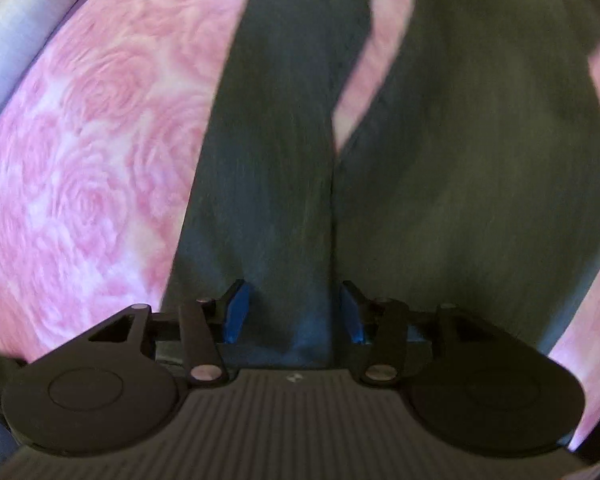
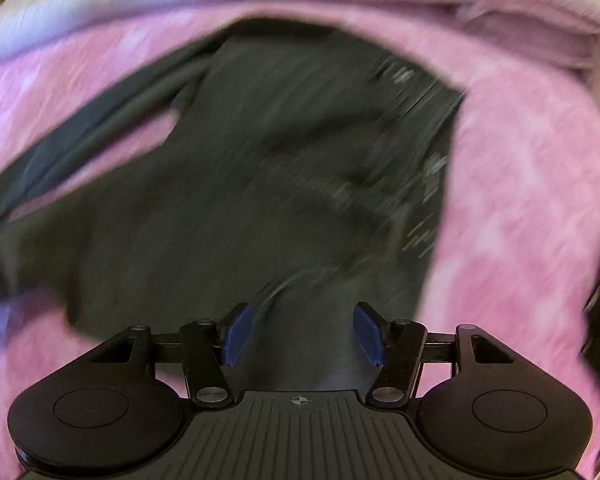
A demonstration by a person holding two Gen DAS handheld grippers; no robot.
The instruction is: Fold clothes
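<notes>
A pink rose-print bedcover (image 1: 80, 152) lay under everything. On it the dark garment (image 2: 260, 200) was spread, a pale folded blanket (image 2: 420, 12) beyond it. Above the garment, the right gripper (image 2: 302, 332) stood spread and empty; the left gripper (image 1: 292, 312) stood apart, cloth between its pads, contact unclear.

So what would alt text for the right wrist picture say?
A dark garment lies spread on a pink floral bedcover, blurred by motion. The right gripper hangs over it, blue-padded fingers apart, gripping nothing.
</notes>
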